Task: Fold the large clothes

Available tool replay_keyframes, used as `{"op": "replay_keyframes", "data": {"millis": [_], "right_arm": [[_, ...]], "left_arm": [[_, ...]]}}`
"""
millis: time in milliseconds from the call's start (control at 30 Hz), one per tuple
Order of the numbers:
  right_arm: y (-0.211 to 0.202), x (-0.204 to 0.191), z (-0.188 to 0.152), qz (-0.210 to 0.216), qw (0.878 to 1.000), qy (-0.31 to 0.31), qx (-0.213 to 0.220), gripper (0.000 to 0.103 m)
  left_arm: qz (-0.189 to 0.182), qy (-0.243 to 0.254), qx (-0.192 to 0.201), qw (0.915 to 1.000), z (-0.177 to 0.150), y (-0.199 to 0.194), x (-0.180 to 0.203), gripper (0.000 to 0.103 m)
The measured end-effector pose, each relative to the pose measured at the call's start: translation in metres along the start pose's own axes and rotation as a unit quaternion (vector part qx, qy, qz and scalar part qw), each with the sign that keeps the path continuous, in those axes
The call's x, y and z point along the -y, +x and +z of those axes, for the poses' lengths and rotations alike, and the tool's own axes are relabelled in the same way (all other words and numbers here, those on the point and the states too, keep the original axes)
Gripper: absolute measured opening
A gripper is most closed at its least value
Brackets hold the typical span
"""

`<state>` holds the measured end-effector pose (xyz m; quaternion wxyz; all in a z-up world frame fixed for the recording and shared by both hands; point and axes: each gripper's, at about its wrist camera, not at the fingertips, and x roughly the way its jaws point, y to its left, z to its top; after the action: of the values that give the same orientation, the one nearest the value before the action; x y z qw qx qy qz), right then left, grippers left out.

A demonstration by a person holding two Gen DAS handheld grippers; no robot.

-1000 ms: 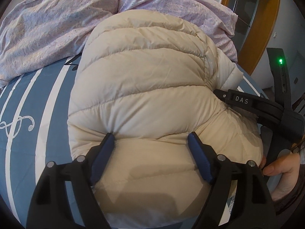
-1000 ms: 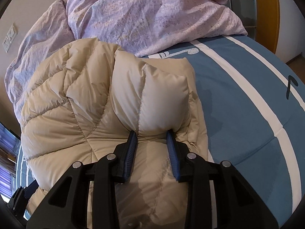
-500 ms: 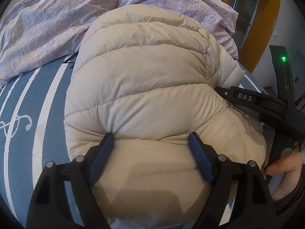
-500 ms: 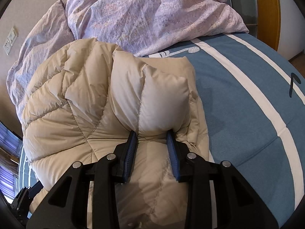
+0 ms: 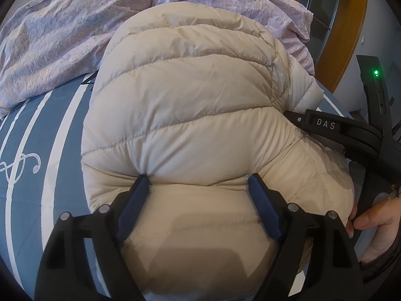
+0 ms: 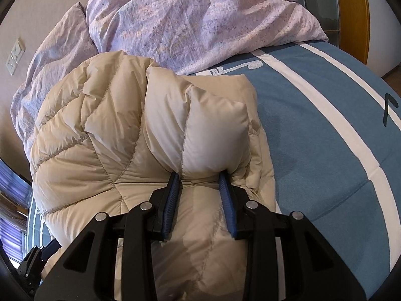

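A cream quilted down jacket (image 5: 190, 115) lies bunched on the blue bedsheet (image 5: 30, 130); it also shows in the right wrist view (image 6: 120, 135). My left gripper (image 5: 199, 179) has its jaws spread wide, with a thick fold of the jacket bulging between the blue pads. My right gripper (image 6: 200, 175) holds its jaws closer together, clamped on a puffy fold at the jacket's right edge. In the left wrist view the right gripper's black body (image 5: 351, 130) and the holding hand (image 5: 376, 223) show at the right.
A crumpled lilac duvet (image 6: 205, 22) lies at the head of the bed, right behind the jacket. The blue sheet with white stripes (image 6: 325, 135) stretches to the right. A wooden door frame (image 5: 351, 25) stands at the far right. A wall socket (image 6: 15, 55) is at left.
Both grippers have pushed the jacket forward toward the duvet; the folded bulk has rolled up and fills more of the left view. Both jaw openings are unchanged.
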<state>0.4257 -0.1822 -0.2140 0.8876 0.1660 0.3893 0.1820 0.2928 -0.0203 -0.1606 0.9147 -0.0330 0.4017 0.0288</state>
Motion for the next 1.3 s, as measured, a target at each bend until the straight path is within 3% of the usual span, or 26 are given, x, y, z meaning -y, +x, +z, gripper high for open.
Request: {"op": "replay_keyframes", "data": {"millis": [1300], "right_arm": [[0.0018, 0.0016, -0.0005, 0.010, 1.000, 0.002, 0.002, 0.034]], "left_arm": [[0.021, 0.025, -0.009, 0.9994, 0.0026, 0.0070, 0.0056, 0.082]]}}
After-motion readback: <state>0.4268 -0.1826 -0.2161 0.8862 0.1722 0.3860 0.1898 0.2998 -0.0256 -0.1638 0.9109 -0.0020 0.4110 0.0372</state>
